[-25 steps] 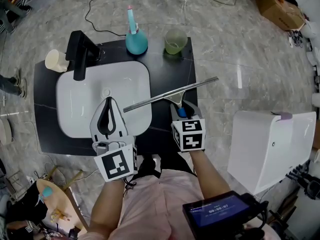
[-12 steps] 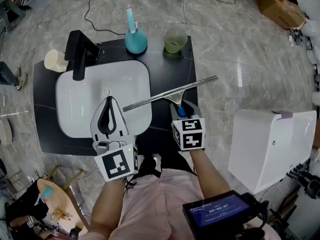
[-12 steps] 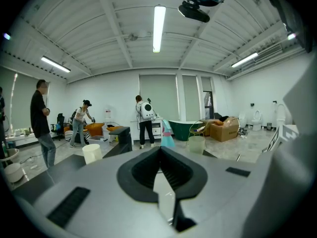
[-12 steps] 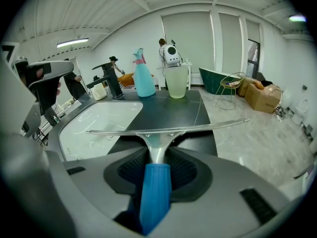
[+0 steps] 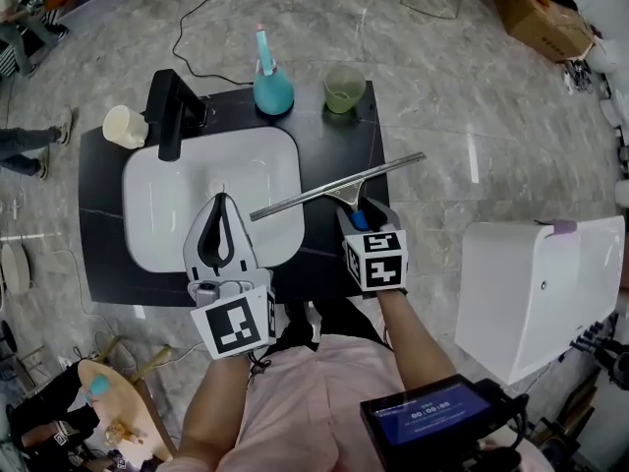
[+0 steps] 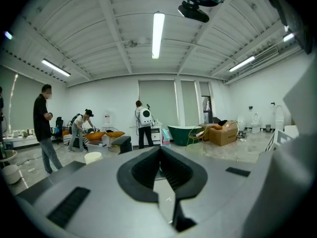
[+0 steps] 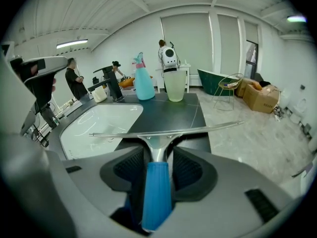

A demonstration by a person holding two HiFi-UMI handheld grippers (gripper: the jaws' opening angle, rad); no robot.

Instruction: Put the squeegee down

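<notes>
The squeegee (image 5: 334, 187) has a long metal blade and a blue handle (image 7: 157, 192). Its blade stretches over the black counter (image 5: 334, 136), with the left end above the rim of the white sink (image 5: 167, 205). Whether the blade touches the counter I cannot tell. My right gripper (image 5: 359, 216) is at the counter's front right, its jaws opening. The handle lies between them with a thin gap on each side (image 7: 158, 157). My left gripper (image 5: 222, 201) hovers over the sink's front, shut and empty, tips meeting (image 6: 159, 150).
Along the counter's back are a black faucet (image 5: 172, 111), a teal spray bottle (image 5: 272, 87), a green cup (image 5: 344, 87) and a cream cup (image 5: 125, 126). A white cabinet (image 5: 541, 283) stands on the floor to the right. People stand far off in the room (image 6: 44, 125).
The head view has shifted slightly, so the counter sits a little further right in the picture. Both grippers and the squeegee keep their places relative to the sink.
</notes>
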